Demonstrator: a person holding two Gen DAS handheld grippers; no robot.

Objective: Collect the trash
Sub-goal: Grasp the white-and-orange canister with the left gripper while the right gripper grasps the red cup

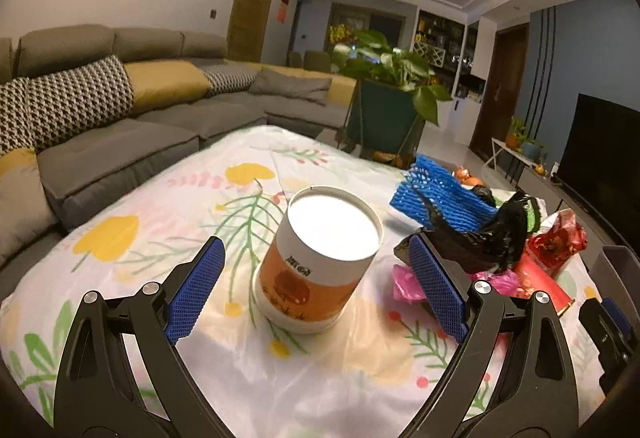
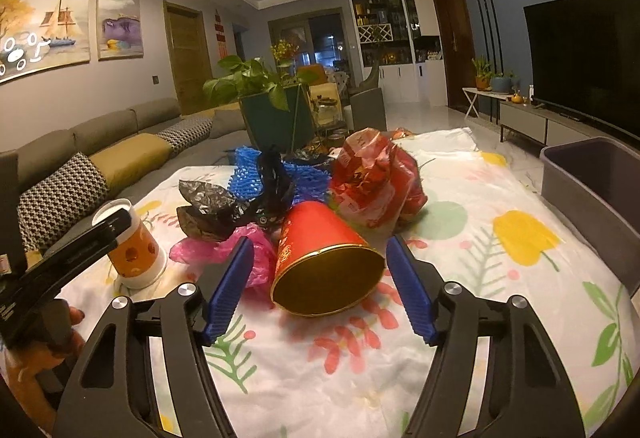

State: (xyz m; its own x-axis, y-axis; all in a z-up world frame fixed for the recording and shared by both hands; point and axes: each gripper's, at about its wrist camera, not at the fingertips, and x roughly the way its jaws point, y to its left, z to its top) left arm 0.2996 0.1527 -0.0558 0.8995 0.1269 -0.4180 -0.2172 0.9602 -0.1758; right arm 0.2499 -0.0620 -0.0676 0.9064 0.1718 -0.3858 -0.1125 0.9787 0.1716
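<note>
An orange and white paper tub [image 1: 320, 258] stands upright on the flowered tablecloth [image 1: 160, 238]; my left gripper [image 1: 316, 258] is open with a blue pad on each side of it, not touching. A red can [image 2: 324, 262] lies on its side, gold-rimmed mouth towards me, between the open fingers of my right gripper [image 2: 320, 254]. Behind it lie a pink bag [image 2: 224, 250], a black bag [image 2: 224, 206], blue foam netting [image 2: 252, 174] and a red crumpled bag [image 2: 376, 174]. The tub [image 2: 132, 250] and the left gripper [image 2: 72, 258] show at the left of the right wrist view.
A grey bin [image 2: 592, 190] sits at the table's right edge. A grey sofa [image 1: 120, 126] runs along the left, a green planter [image 1: 384, 118] stands beyond the table, and a TV [image 2: 580, 58] is at the right. A hand [image 2: 36, 354] holds the left gripper.
</note>
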